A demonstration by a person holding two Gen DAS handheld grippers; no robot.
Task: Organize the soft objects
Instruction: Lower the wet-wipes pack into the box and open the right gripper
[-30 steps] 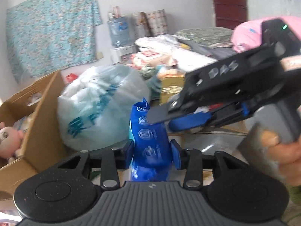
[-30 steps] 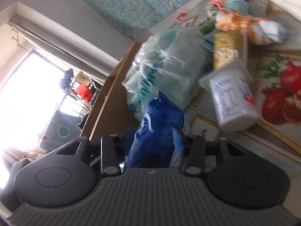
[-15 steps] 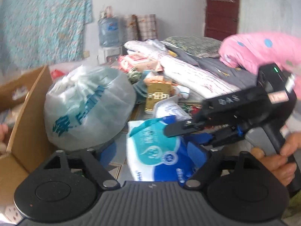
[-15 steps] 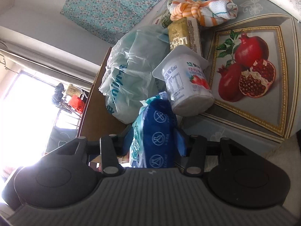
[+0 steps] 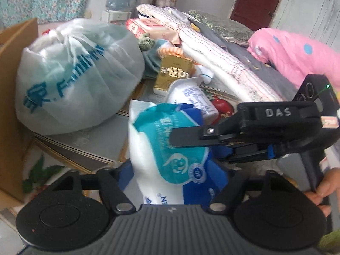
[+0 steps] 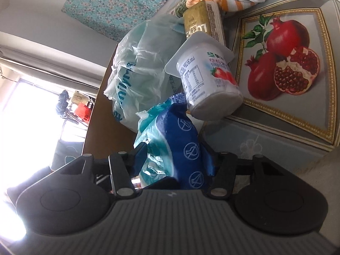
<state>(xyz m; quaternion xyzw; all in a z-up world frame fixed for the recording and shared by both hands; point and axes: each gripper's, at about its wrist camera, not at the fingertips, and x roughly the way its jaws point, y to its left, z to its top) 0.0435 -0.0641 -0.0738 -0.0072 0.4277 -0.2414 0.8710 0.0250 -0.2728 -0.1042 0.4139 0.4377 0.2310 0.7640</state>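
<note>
Grey tabletop with pomegranate print underneath. Nearest, tissue pack held above it, clamped by its thin side between right gripper pads; left gripper jaws just closing round its broad face, pressing or not: cannot tell. Seemingly mid hand-over; next, firm left grip before right release. Beyond, yogurt cup, plastic bag, cardboard box. Unlike a second ago, left no longer pinching the pack's narrow edge.

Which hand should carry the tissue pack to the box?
Probably the right gripper: its pads pinch the tissue pack. The left gripper has just been opening and closing around it, gripping loosely if at all.
</note>
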